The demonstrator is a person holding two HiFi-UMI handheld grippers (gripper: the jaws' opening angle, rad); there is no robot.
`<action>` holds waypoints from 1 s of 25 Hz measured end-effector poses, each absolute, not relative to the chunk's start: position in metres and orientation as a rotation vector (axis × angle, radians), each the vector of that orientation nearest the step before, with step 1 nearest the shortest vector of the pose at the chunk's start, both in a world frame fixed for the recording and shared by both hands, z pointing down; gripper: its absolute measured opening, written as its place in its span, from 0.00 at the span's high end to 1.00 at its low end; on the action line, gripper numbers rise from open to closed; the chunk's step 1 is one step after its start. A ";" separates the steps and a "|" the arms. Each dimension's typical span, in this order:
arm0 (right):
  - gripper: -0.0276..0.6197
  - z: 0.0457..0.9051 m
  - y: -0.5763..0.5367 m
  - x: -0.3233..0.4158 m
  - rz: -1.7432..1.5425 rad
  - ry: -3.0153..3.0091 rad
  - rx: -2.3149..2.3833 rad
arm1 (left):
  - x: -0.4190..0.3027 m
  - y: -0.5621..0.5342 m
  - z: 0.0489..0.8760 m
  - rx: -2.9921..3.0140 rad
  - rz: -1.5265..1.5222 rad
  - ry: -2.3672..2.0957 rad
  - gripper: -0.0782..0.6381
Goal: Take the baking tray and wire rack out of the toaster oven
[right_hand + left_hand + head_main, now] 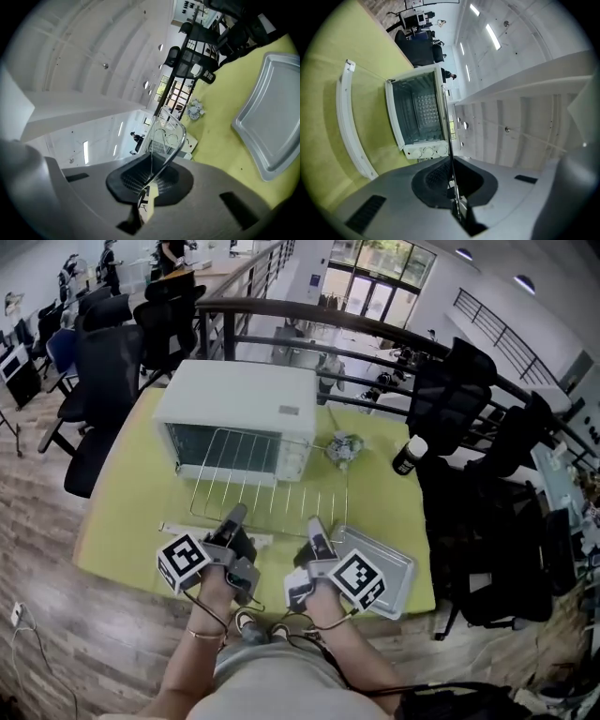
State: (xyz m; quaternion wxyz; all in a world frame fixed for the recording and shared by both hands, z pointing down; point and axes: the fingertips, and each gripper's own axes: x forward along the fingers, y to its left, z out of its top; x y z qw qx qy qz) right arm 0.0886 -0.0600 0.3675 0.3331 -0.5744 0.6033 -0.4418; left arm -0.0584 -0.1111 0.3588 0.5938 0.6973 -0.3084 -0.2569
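A white toaster oven (239, 399) stands on the yellow-green table (131, 493) with its door (211, 532) folded down flat. The wire rack (272, 484) sticks out of the oven mouth towards me, roughly level. My left gripper (236, 514) is shut on the rack's near edge at the left, and my right gripper (316, 524) is shut on it at the right. In the left gripper view the rack (451, 154) shows edge-on between the closed left gripper (452, 185). In the right gripper view a bent corner wire of the rack (176, 145) runs into the right gripper (150, 180). The grey baking tray (386, 563) lies on the table beside my right hand.
A dark bottle with a white cap (409, 455) and a crumpled wad (343, 448) sit right of the oven. Black office chairs (112, 352) crowd the table's left and right sides, and a dark railing (375, 334) runs behind it.
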 end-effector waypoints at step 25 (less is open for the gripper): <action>0.96 0.385 0.055 0.240 -1.009 1.198 -1.744 | 0.118 -0.045 0.380 1.663 -0.283 -0.386 0.88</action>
